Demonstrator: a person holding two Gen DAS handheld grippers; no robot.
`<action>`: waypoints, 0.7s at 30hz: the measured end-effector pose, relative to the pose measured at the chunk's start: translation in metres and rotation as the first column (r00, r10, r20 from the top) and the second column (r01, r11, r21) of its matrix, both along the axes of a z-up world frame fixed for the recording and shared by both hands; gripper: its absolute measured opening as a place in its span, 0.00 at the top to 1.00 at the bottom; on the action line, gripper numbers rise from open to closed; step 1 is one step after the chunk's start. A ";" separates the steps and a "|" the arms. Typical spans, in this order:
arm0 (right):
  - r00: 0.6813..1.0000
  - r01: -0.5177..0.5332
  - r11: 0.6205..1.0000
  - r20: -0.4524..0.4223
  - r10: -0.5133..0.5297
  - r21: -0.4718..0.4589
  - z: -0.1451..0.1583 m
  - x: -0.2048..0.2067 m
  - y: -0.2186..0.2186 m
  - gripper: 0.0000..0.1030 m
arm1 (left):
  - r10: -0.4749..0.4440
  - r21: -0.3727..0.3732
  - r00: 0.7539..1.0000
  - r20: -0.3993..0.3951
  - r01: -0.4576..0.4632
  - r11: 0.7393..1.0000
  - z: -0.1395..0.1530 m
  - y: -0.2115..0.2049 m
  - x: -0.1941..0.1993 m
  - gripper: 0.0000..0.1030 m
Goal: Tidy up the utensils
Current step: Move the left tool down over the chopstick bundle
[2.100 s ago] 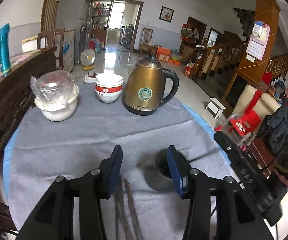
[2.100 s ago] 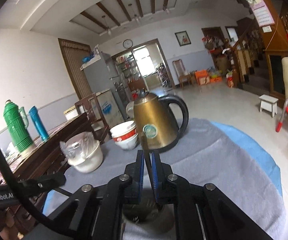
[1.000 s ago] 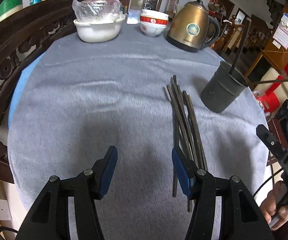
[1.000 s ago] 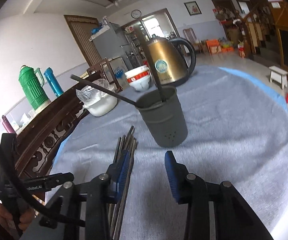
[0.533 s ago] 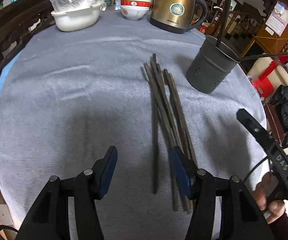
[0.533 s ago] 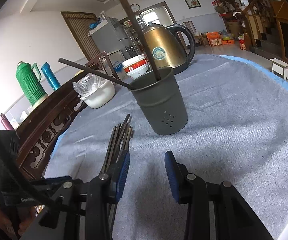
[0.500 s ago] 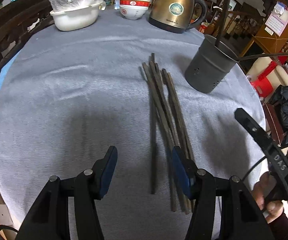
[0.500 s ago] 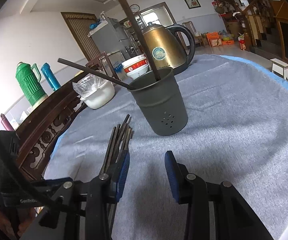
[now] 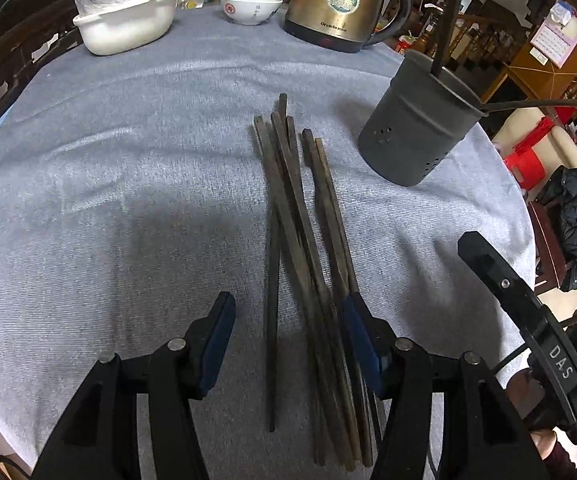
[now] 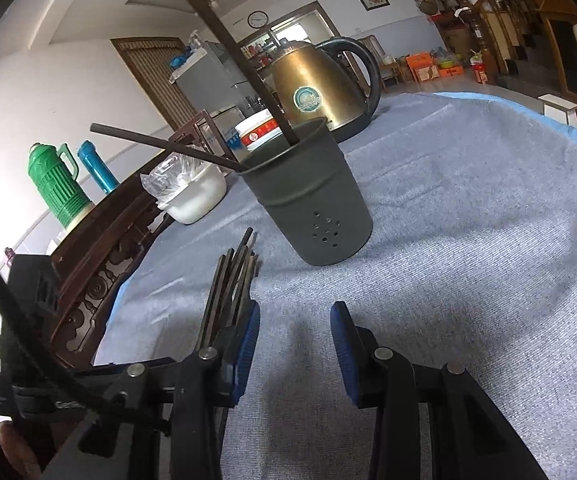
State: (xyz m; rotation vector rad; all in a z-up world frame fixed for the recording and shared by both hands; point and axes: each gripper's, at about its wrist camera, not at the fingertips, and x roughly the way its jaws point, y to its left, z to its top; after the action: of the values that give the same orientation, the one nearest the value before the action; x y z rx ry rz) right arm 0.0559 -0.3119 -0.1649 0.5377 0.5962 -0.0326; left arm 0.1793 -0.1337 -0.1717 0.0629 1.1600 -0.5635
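Note:
Several dark chopsticks lie in a loose bundle on the grey tablecloth. My left gripper hangs open above their near ends, straddling part of the bundle without pressing on any. A dark grey perforated holder stands to the right of the bundle, with two chopsticks leaning in it. In the right wrist view the holder stands ahead, its two chopsticks sticking out. My right gripper is open over bare cloth, the bundle just left of it.
A brass kettle, stacked bowls and a white basin with a plastic bag stand at the table's far side. A carved wooden rail borders the left. Green and blue flasks stand beyond it.
My left gripper has come down and shifted over the chopstick bundle, which now lies between its fingers. My right gripper sank a little toward the cloth. Both stayed open.

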 end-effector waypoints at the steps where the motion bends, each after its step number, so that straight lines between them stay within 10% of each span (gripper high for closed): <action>1: 1.000 -0.001 1.000 -0.002 0.001 0.004 0.000 0.000 0.000 0.60 | 0.001 -0.005 1.000 0.007 -0.001 1.000 0.000 0.001 0.000 0.44; 21: 1.000 -0.012 1.000 -0.016 0.012 0.005 -0.003 0.002 0.001 0.61 | 0.045 -0.023 0.999 -0.030 -0.046 0.999 0.002 0.038 0.009 0.76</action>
State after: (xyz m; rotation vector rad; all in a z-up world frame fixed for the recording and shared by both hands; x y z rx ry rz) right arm 0.0578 -0.3113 -0.1682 0.5386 0.6148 -0.0241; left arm 0.1885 -0.0954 -0.1695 0.0073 1.1807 -0.5392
